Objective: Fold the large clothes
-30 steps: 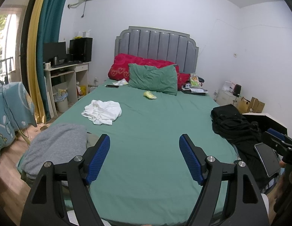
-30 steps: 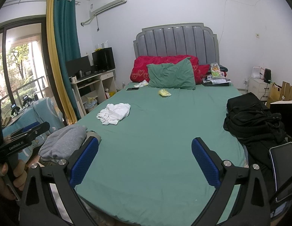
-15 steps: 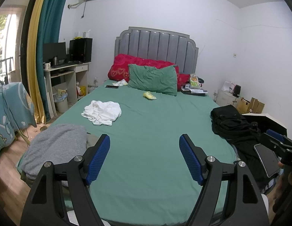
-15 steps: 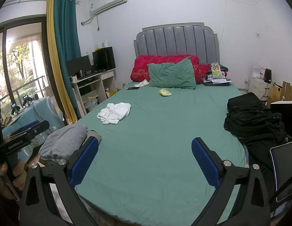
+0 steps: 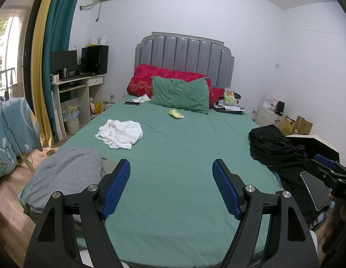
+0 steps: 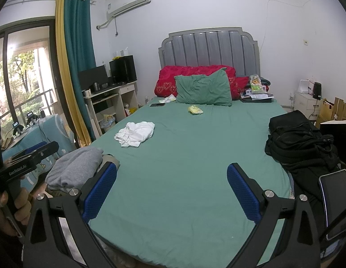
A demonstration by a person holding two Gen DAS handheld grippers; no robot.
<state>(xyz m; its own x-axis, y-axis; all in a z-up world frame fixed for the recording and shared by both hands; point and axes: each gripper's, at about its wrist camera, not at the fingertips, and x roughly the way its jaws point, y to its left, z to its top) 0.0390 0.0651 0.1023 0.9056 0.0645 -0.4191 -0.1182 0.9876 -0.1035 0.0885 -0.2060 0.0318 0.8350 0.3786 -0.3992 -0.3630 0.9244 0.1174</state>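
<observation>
Nearest in each wrist view, both pairs of jaws stand wide apart with nothing between the blue pads: the left gripper (image 5: 170, 187) and the right gripper (image 6: 171, 192) hang over the near end of the bed (image 5: 177, 201), above bare green sheet. At the left edge of the right wrist view a hand (image 6: 15, 210) grips the left gripper's handle.

On the near left corner of the bed lies a grey garment (image 5: 63, 174), loosely folded, on top of another piece of cloth. Along the near right edge sits a heap of black clothes (image 6: 300, 143), with a phone-like screen (image 6: 336, 201) just in front of it. Further up, left of centre, a crumpled white garment (image 5: 120, 132) lies on the sheet, well apart from both piles.

At the far end a green pillow (image 5: 180, 95) leans on red bedding (image 5: 170, 78) before the grey headboard (image 5: 184, 53). To the far left stands a desk (image 5: 79, 84) bearing a monitor.
</observation>
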